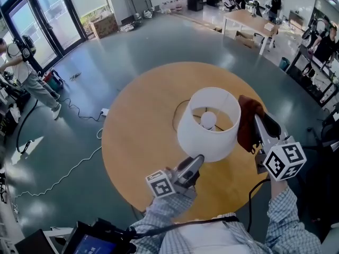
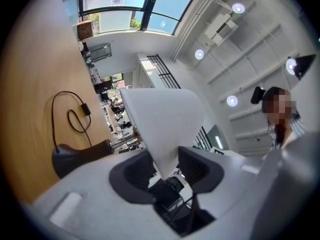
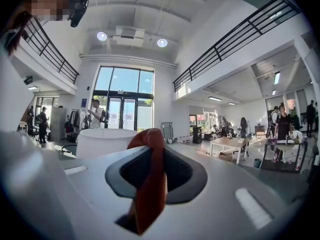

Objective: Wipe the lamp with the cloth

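Note:
A white lamp (image 1: 209, 123) stands on the round wooden table (image 1: 137, 120), its bulb (image 1: 208, 119) showing inside the shade. My left gripper (image 1: 198, 160) comes in from the near side and is shut on the shade's lower rim; in the left gripper view the shade wall (image 2: 162, 119) runs down between the left gripper's (image 2: 167, 166) pads. The dark lamp base (image 2: 75, 156) and its cord (image 2: 70, 111) lie on the tabletop. My right gripper (image 1: 259, 123) is shut on a reddish-brown cloth (image 1: 248, 121) just right of the shade. In the right gripper view the cloth (image 3: 149, 194) hangs out of the right gripper (image 3: 152, 159), with the shade (image 3: 105, 139) to the left.
The lamp's cord (image 1: 177, 115) loops on the table behind the shade. A white cable (image 1: 69, 171) trails over the floor at left, near a person (image 1: 24, 73). A second table (image 1: 249, 23) stands far back, and people stand at the right edge.

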